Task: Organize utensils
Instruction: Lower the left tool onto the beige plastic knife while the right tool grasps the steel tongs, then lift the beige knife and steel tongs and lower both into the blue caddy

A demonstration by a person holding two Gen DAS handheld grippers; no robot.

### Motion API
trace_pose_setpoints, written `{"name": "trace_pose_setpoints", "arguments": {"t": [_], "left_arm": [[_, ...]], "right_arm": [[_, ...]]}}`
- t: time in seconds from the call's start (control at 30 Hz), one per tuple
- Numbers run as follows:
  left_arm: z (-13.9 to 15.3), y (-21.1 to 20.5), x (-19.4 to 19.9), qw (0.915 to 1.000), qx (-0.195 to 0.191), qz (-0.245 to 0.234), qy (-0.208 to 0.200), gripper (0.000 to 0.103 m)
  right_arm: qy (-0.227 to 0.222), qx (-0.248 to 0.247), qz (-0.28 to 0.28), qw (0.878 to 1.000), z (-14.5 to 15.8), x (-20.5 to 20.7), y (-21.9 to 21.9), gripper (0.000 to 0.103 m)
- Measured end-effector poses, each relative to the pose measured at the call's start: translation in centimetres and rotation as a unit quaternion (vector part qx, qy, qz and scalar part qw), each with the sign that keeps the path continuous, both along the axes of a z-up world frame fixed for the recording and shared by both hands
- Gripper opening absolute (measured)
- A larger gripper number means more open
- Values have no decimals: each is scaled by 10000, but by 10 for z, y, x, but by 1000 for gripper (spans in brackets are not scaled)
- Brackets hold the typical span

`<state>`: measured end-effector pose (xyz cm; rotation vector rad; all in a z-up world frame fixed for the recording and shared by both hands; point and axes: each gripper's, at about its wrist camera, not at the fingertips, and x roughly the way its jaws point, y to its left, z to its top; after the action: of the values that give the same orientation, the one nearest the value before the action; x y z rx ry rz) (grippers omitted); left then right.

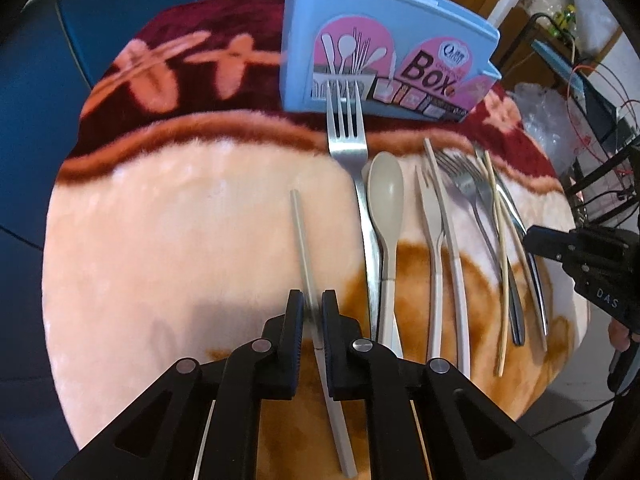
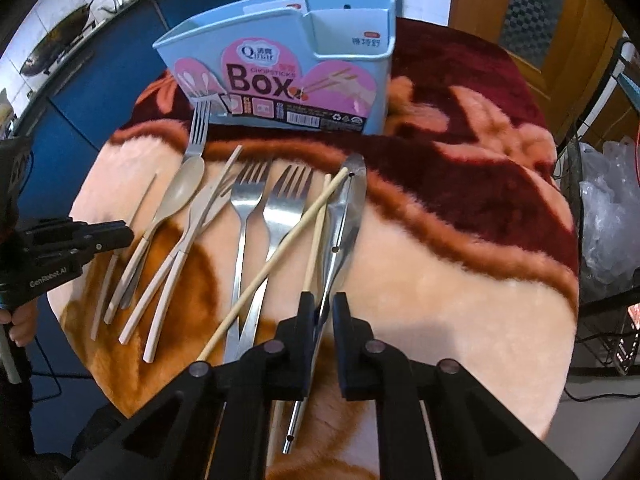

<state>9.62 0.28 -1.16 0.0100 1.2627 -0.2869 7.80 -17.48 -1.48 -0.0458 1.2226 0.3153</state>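
My left gripper (image 1: 312, 312) is shut on a pale beige chopstick (image 1: 301, 232), which runs between the fingers and points away over the blanket. My right gripper (image 2: 323, 312) is shut on the handle of a steel knife (image 2: 352, 200) at the right end of the row. Between them lie a steel fork (image 1: 347, 140), a beige spoon (image 1: 386, 192), a beige plastic fork (image 1: 430, 208), two steel forks (image 2: 248, 196) and two thin wooden chopsticks (image 2: 280, 256), one crossing the forks. The light blue chopsticks box (image 2: 280, 80) stands upright behind the row. The left gripper (image 2: 128, 236) shows at the right wrist view's left edge.
The utensils lie on a round table under a plush peach, orange and maroon blanket (image 2: 460, 280). The table edge drops off close on all sides. A wire rack (image 2: 600, 160) with plastic bags stands to the right, and blue cabinets (image 1: 40, 80) stand behind the left side.
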Motion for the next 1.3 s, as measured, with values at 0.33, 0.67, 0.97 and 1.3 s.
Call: {"name": "trace_pose_setpoints", "arguments": {"t": [0.33,0.67,0.97,1.3], "left_arm": [[0,-8,0,9992,282,-226,160,9],[9,6,-6,9997,-231,-83,-67,5],[27,7,-14,9977,-442,-153,-487,5],[58,4,-17,9872,-651,-100,-1454,5]], "right_arm": [[204,-53,-7,9998,-4,17,5,13],[350,-119,-71,9993,-4,9,-9,12],[417,-384,-47,9984,-12,18,0,22],[-101,-280,-83,9995,-9,23,0,20]]}}
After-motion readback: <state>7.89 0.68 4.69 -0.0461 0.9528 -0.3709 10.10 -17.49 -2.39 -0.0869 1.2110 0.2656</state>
